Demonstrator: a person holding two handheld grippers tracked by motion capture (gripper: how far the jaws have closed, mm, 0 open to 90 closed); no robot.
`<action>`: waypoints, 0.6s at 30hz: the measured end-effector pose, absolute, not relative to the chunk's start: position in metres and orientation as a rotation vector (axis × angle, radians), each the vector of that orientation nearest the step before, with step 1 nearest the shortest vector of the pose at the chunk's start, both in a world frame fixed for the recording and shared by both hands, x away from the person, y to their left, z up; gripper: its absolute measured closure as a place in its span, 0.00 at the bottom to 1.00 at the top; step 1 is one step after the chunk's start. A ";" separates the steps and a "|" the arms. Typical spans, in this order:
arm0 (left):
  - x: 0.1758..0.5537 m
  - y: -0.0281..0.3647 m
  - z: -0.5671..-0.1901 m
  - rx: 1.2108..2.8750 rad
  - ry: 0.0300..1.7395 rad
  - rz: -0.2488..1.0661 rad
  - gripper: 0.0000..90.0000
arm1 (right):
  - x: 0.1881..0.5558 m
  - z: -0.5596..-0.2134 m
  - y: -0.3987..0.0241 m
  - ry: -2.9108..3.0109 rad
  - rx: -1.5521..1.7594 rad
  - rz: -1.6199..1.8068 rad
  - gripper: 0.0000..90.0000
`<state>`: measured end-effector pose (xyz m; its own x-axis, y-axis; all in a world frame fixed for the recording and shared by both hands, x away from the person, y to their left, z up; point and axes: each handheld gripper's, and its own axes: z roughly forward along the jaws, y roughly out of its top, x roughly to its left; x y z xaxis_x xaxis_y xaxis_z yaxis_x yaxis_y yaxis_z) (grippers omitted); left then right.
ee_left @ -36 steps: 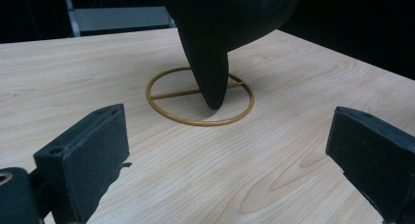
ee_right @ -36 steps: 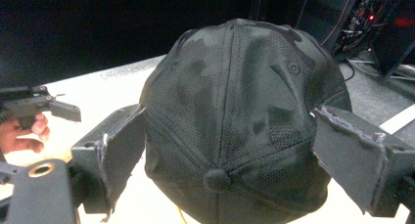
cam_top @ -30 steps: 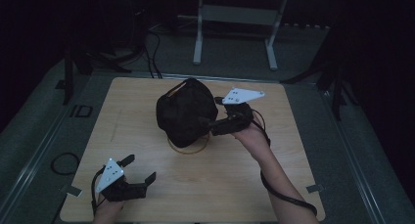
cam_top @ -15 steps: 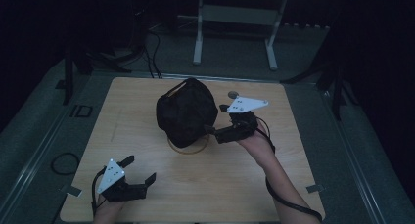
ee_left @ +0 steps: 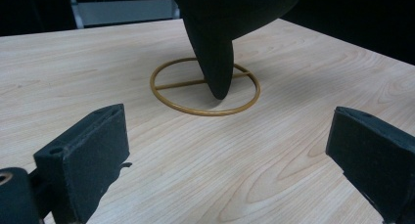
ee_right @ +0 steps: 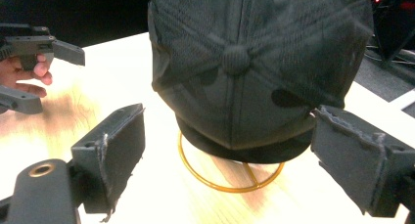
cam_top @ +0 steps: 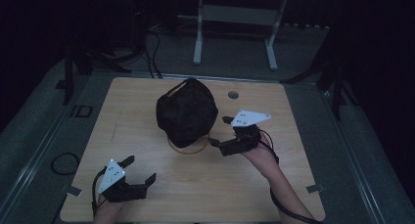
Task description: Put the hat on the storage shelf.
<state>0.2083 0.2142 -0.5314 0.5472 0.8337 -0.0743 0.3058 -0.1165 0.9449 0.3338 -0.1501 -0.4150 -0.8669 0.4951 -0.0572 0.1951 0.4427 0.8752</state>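
Your right gripper (cam_top: 219, 132) is spread wide just beside the black cap (cam_top: 186, 111), grasping nothing. The cap sits on a gold wire stand (ee_right: 230, 177) mid-table (cam_top: 293, 185). Your left gripper (cam_top: 140, 170), also released, rests near the front edge.

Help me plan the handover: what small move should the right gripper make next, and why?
Probably ease the right gripper forward toward the black cap. Its jaws are open and aimed at the cap's crown, level with it, but not touching. The cap sits on a gold wire stand, and the left gripper waits open near the table's edge.
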 end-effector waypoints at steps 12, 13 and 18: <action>0.208 0.214 -0.532 1.689 0.967 0.598 0.03 | 0.324 -0.445 -0.161 2.406 0.601 1.393 0.14; 0.208 0.214 -0.532 1.687 0.967 0.595 0.03 | 0.323 -0.447 -0.162 2.400 0.601 1.392 0.14; 0.209 0.213 -0.533 1.698 0.967 0.587 0.03 | 0.320 -0.457 -0.166 2.401 0.603 1.383 0.15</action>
<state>0.2089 0.2130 -0.5326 0.5536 0.8294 -0.0749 0.3159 -0.1259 0.9404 0.3204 -0.1663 -0.4567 -0.8652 0.4986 -0.0526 0.2045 0.4469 0.8709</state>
